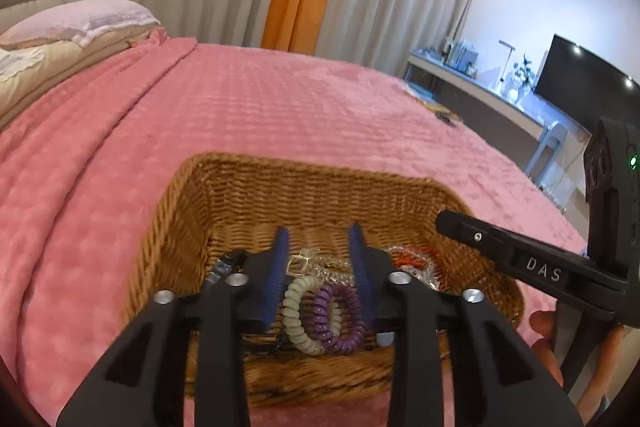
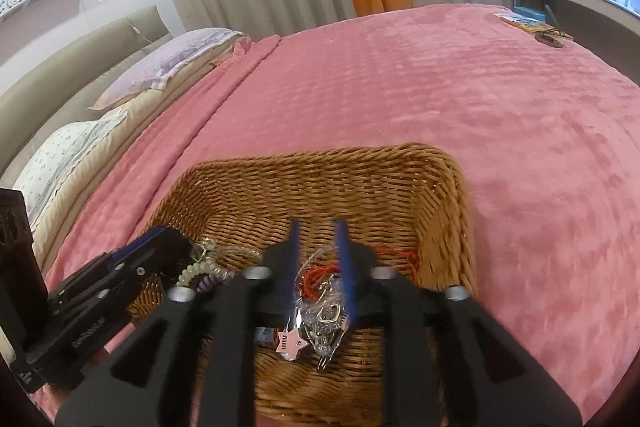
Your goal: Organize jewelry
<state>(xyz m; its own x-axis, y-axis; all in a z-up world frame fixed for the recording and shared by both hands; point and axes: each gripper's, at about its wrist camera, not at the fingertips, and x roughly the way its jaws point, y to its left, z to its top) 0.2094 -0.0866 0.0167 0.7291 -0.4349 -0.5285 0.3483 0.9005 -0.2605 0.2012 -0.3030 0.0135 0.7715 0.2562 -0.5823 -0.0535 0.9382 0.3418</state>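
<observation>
Both grippers, left gripper (image 1: 320, 239) and right gripper (image 2: 319, 227), hung with jaws spread and empty over the wicker basket (image 1: 320, 179), so picking looked about to start, the next move calling for closing on the coil bands (image 1: 320, 315) or the bagged trinkets (image 2: 320, 319).

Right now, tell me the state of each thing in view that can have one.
Left gripper: open, jaws above the coil hair ties, gripping nothing.
Right gripper: open, over the bagged jewelry.
Wicker basket: upright on the bed, holding jewelry.
Coil hair ties: loose in the basket.
Bagged jewelry: lying in the basket.
Television: off.

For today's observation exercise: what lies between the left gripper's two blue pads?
In the left wrist view, two coil hair ties, cream and purple, inside the wicker basket.
</observation>
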